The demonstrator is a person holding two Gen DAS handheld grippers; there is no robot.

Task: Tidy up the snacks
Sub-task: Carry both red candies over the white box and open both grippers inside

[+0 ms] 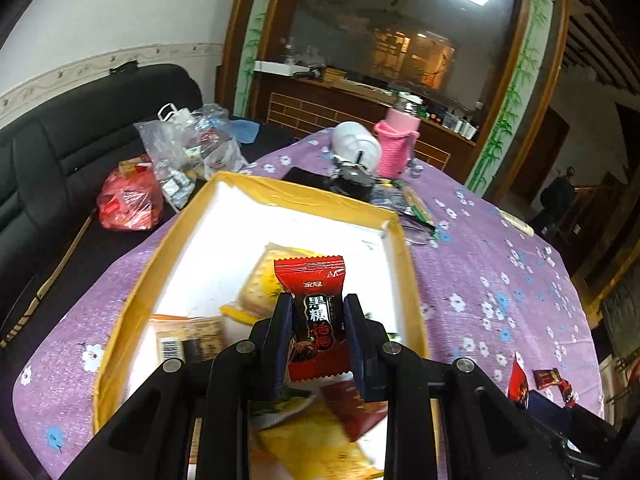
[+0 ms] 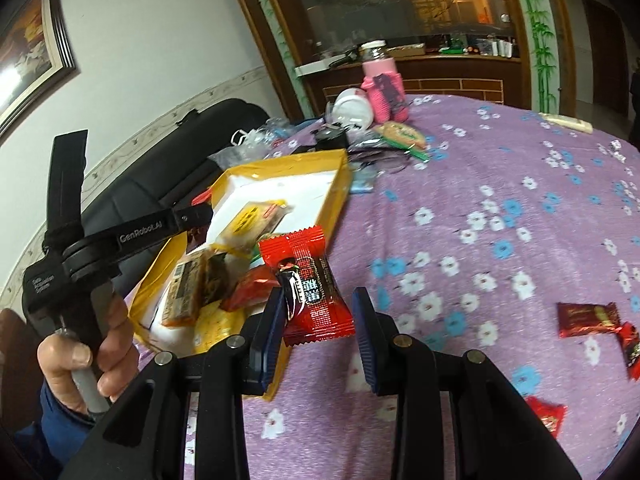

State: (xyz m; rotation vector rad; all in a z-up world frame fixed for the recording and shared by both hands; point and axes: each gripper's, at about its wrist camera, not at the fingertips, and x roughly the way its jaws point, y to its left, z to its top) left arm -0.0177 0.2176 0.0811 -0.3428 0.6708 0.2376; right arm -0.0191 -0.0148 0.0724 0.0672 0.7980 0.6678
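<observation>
My left gripper (image 1: 316, 320) is shut on a red candy packet (image 1: 312, 280) and hangs over the yellow box (image 1: 132, 300) with a white inside. Inside the box lie a cracker packet (image 1: 260, 280), a barcoded packet (image 1: 188, 340) and other wrapped snacks. In the right wrist view, my right gripper (image 2: 318, 320) is shut on a second red candy packet (image 2: 312, 280), just right of the box's (image 2: 340, 192) near corner, above the cloth. A hand holds the left gripper (image 2: 198, 210) over the box's left side.
Loose red and brown candies (image 2: 588, 318) lie on the purple flowered tablecloth (image 2: 500, 200) to the right. A white jar (image 2: 352, 108), a pink sleeved bottle (image 2: 384, 88) and small clutter stand behind the box. Plastic bags (image 1: 188, 148) sit on the black sofa.
</observation>
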